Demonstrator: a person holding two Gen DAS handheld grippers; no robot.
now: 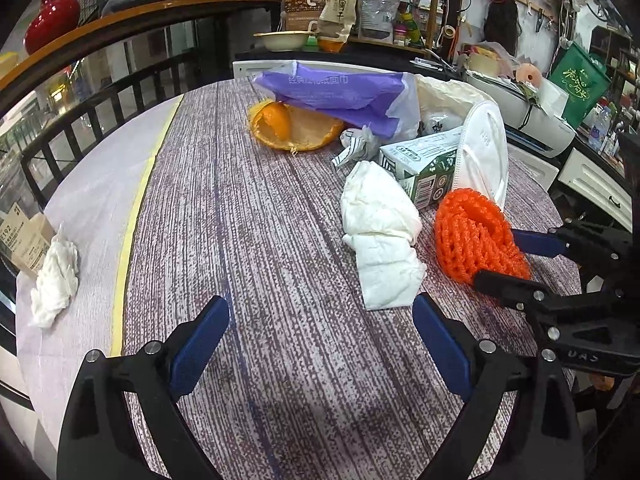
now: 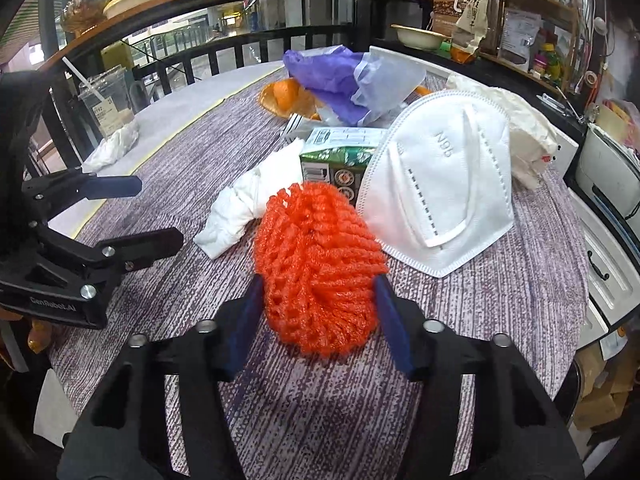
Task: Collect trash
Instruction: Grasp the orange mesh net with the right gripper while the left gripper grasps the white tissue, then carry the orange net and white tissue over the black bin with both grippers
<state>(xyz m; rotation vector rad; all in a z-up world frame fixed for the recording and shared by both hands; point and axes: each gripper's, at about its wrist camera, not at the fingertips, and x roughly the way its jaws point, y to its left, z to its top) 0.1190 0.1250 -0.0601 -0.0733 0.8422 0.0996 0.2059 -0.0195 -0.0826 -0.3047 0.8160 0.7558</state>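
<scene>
Right wrist view: right gripper [image 2: 318, 312] has its jaws closed against both sides of the orange foam net [image 2: 316, 264], which lies on the counter [image 2: 500, 304] beside a white mask [image 2: 440, 192], probably to lift it as trash. Net looks soft, crumpled, springy. Left gripper [image 1: 320, 344] hovers wide, empty.

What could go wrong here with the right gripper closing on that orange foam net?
1. The right gripper grips only the near end of the soft orange foam net; it may squash and slip out on lifting.
2. The net lies close beside the white face mask and the green carton, so dragging it could shift them.
3. The left gripper hangs open close by; the two could bump if both go for the crumpled tissue.
</scene>
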